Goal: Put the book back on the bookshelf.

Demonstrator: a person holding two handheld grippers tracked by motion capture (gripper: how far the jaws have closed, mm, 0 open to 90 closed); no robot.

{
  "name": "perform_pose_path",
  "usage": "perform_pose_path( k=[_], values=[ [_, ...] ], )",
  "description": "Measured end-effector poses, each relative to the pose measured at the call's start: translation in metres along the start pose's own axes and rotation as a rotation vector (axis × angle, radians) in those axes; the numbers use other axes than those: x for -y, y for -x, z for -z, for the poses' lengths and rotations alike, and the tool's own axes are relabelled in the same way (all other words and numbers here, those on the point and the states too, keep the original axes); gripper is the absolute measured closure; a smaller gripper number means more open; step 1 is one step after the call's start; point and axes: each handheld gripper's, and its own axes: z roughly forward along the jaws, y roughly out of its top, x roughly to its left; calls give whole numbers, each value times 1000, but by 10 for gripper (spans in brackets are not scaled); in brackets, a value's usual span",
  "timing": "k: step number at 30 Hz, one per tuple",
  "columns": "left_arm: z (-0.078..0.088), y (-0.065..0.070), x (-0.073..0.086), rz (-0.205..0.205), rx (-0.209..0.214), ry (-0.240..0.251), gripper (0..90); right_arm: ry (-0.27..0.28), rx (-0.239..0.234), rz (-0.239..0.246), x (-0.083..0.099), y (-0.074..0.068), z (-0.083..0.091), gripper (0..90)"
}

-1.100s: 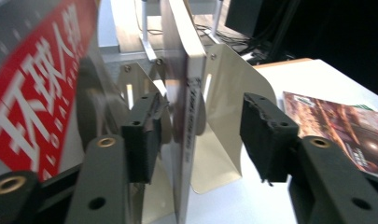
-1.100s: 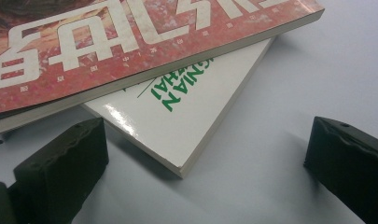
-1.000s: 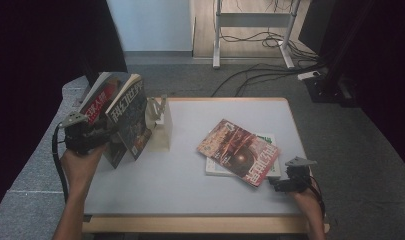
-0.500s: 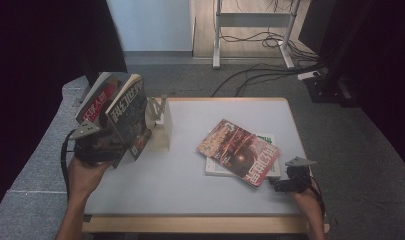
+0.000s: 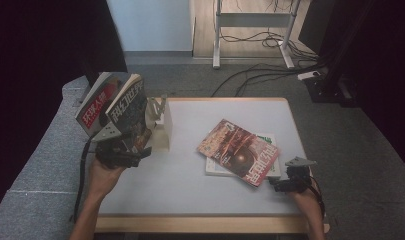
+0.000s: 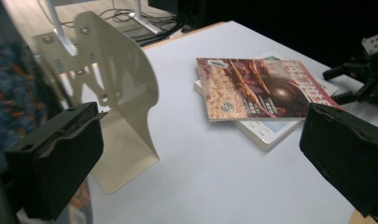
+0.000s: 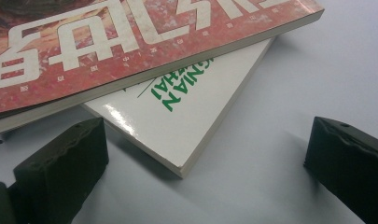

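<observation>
Just ahead of the left tongs [image 5: 124,154], two magazines [image 5: 115,107] stand leaning at the desk's left edge, propped beside a cream metal bookend [image 6: 116,98]. In the left gripper view these tongs stand spread wide, with nothing between the jaws; they have just been opening. The bookend's upright plate is close in front of the left jaw, its foot flat on the desk [image 5: 190,185], and a blurred dark-blue magazine cover sits just to the left of that jaw.

Farther off, beyond the right jaw of the left tongs, a red magazine [image 6: 261,88] lies flat on top of a white book [image 6: 266,130], skewed across it.

Close in front of the right tongs [image 5: 282,184], which rest near the desk's front right corner, the white book's corner [image 7: 186,126] with green lettering points toward the gap between the jaws. Those jaws are also spread apart and touch nothing; the red magazine overhangs the book just beyond the left jaw.
</observation>
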Motion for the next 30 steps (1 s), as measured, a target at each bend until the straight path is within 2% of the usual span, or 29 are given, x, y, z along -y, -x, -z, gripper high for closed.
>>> perform_pose_path(
  k=[7,14,24,30],
  values=[
    [-26,8,0,-34,52,-52,0,0,0,0,0,0,0,0],
    [-52,18,2,-96,89,-102,0,0,-1,0,0,0,0,0],
    [-81,33,-11,-144,136,-113,0,0,0,0,0,0,0,0],
    [-101,38,-15,-149,165,-126,0,-1,-1,-1,0,0,0,0]
  ],
)
